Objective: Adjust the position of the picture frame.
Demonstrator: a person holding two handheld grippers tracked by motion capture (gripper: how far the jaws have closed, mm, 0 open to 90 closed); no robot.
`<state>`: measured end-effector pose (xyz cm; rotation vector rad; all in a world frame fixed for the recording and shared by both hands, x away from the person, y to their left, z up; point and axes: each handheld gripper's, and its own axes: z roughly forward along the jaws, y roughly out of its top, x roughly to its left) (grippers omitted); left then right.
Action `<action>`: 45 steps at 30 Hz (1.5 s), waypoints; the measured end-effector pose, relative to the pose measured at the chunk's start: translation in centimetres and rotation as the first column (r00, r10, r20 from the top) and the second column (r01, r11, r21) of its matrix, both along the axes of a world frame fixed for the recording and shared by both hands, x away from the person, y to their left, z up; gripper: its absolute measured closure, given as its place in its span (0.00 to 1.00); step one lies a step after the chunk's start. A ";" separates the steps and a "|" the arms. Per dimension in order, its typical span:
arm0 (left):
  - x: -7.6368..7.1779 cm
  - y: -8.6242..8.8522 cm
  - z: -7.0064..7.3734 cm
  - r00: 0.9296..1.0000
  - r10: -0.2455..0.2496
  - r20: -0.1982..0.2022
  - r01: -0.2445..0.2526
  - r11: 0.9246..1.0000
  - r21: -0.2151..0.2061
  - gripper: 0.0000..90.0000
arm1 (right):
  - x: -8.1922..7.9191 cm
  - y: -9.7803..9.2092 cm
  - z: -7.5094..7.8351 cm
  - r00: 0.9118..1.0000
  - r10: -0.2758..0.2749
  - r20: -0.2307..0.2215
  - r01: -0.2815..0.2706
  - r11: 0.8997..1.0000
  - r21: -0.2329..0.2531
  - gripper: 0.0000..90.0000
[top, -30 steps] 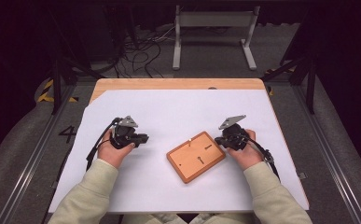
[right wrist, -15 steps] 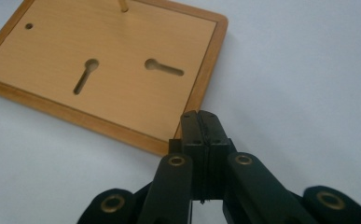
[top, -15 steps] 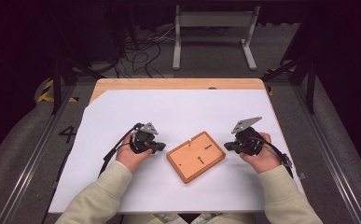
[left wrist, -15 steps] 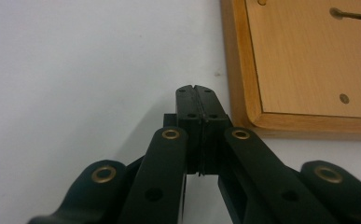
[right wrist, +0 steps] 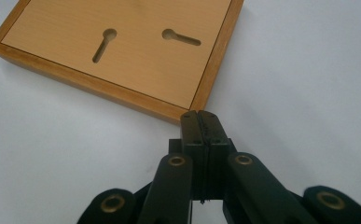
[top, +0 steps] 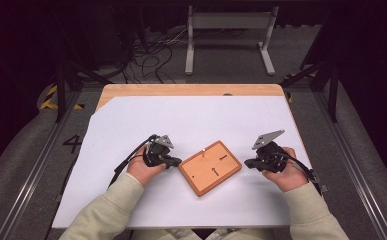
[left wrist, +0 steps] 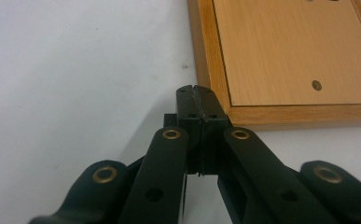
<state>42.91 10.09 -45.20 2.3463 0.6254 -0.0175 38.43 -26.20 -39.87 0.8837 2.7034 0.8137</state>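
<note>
Wooden board (top: 210,167) flat on the white surface (top: 191,120), between the two tongs, turned at an angle; two keyhole slots (right wrist: 104,44) cut in its face, small round holes (left wrist: 316,85) near the other end. Left tongs (left wrist: 197,88) pressed together, nothing between the jaws, tips at the board's near corner, touching or just short of it, hard to tell which. Right tongs (right wrist: 200,114) likewise pressed together and empty, tips just beside the opposite corner. In the high view, left tongs (top: 175,161) and right tongs (top: 249,163) both low over the surface, flanking the board.
</note>
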 end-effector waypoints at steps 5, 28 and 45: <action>-0.4 0.0 0.1 0.999 -0.031 -0.018 0.031 0.999 0.014 1.00 | -0.4 -0.4 -0.1 1.000 0.001 -0.011 -0.001 1.000 -0.006 1.00; -4.1 -3.1 0.6 0.964 -0.257 -0.062 0.262 0.962 0.077 0.99 | -0.2 0.2 -1.9 0.997 -0.009 -0.073 0.003 0.996 -0.087 1.00; -2.2 3.6 2.2 1.000 0.013 -0.003 -0.013 0.999 -0.038 0.97 | 3.3 5.1 -3.0 0.999 -0.018 0.026 0.022 0.987 -0.157 1.00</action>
